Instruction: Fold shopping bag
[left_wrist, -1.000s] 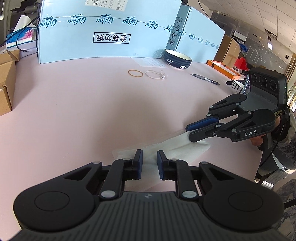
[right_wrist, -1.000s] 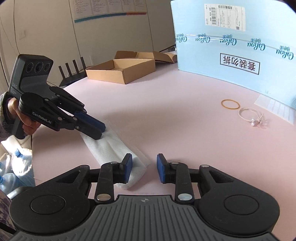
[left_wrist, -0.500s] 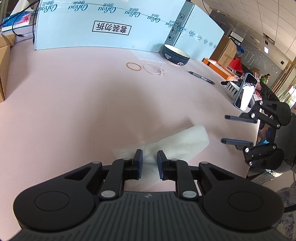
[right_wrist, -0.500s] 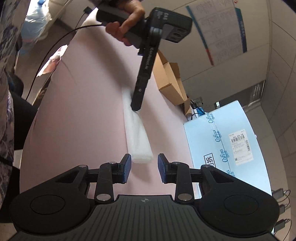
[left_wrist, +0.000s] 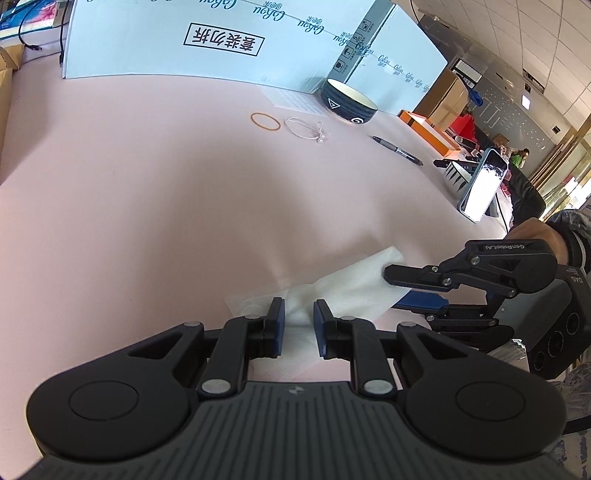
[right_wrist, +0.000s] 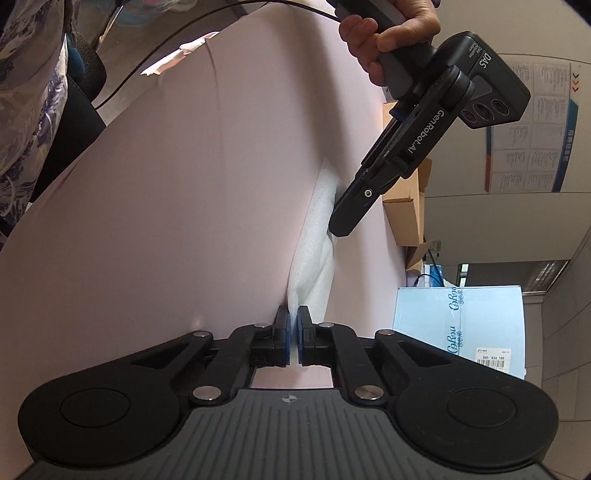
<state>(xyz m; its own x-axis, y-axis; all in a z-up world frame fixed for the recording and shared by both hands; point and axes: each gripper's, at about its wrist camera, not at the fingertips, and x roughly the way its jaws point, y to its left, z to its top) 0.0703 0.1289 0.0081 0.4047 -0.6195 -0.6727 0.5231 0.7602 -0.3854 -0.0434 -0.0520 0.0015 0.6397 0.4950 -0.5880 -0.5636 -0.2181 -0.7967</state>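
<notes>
shopping bag (left_wrist: 343, 291), white thin plastic folded into a long narrow strip, lies flat on the pale pink tabletop (left_wrist: 147, 206) and runs between the two claws. one end sits between the fingers of the left gripper (left_wrist: 298, 325); the other end is at the right gripper (right_wrist: 294, 330).

left gripper: blue pads stand slightly apart with the bag strip between them. whether the pads press the plastic cannot be told from either view. in the right wrist view this claw points down at the far end of the strip, with a hand (right_wrist: 391, 33) around its handle.

right gripper: jaws are closing, almost together, with the bag's near end pinched between the blue pads. in the left wrist view it is rolled onto its side, one finger above the other, its tips at the strip's far end, just right of the left claw.

well ahead of the left claw: an orange rubber band (left_wrist: 265, 121), a white loop with small beads (left_wrist: 304, 128) just beside it, a dark ribbed bowl (left_wrist: 348, 101), a black pen (left_wrist: 397, 149), and a light blue printed carton (left_wrist: 207, 40) behind them. a phone with a lit screen (left_wrist: 482, 184) stands propped to the far right.
</notes>
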